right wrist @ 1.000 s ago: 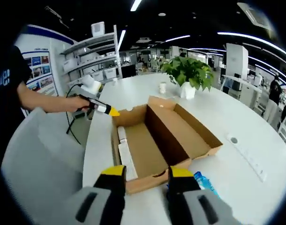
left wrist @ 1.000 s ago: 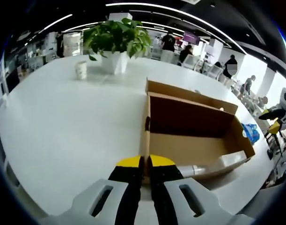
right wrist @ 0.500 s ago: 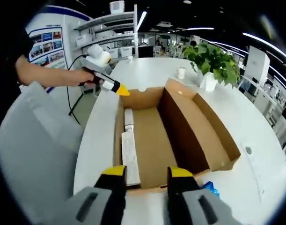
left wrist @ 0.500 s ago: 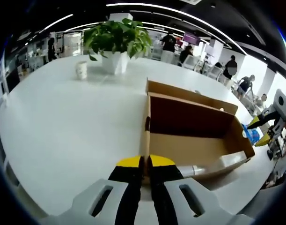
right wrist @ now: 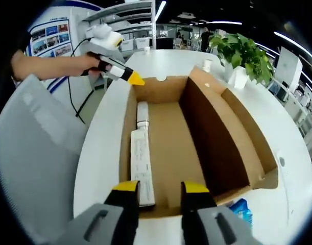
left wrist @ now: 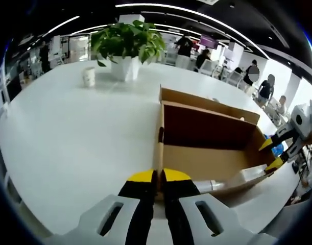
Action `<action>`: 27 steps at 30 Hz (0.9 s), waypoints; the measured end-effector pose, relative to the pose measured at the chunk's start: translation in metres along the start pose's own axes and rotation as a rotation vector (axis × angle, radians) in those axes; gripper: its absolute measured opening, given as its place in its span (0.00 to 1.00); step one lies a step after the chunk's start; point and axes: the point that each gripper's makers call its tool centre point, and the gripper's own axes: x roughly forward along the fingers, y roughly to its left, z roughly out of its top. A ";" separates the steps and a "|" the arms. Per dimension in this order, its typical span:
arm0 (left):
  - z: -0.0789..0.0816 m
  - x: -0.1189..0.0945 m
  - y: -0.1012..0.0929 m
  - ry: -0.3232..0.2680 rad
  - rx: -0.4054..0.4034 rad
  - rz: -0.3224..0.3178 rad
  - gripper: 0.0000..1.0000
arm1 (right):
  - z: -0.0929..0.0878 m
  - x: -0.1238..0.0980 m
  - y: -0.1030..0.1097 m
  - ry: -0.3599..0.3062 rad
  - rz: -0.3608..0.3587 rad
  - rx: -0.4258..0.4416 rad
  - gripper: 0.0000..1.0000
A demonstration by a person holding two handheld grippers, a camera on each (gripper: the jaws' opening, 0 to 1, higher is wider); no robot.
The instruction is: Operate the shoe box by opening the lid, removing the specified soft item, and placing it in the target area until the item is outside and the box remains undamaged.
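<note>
An open brown shoe box [left wrist: 212,153] [right wrist: 168,148] lies on the white table, its lid [left wrist: 207,102] [right wrist: 237,127] folded out to one side. A long white item [right wrist: 142,163] [left wrist: 232,179] lies inside along one side wall. My left gripper [left wrist: 158,176] is shut on the box's end wall; in the right gripper view it [right wrist: 134,79] sits at the far end, held by a hand. My right gripper [right wrist: 161,188] stands open just above the box's near end wall, over the white item's end. In the left gripper view it [left wrist: 269,154] hangs at the far end.
A potted plant [left wrist: 127,43] [right wrist: 245,51] and a cup [left wrist: 88,75] stand at the far side of the table [left wrist: 69,132]. A blue packet [right wrist: 242,209] lies beside the box. A grey chair [right wrist: 33,153] stands along the table's edge. People stand in the background.
My right gripper has moved in over the box's end and tipped down toward the inside, still open. The left gripper and the box have stayed put.
</note>
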 end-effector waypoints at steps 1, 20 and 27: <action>0.000 0.000 0.000 -0.002 0.000 0.000 0.03 | 0.002 -0.001 0.001 -0.009 0.006 0.003 0.28; 0.000 -0.002 0.001 -0.010 -0.012 -0.007 0.03 | 0.013 0.000 0.005 -0.023 0.044 0.000 0.30; 0.000 -0.002 0.001 -0.013 -0.021 -0.013 0.03 | 0.007 0.005 0.008 0.031 0.092 -0.042 0.32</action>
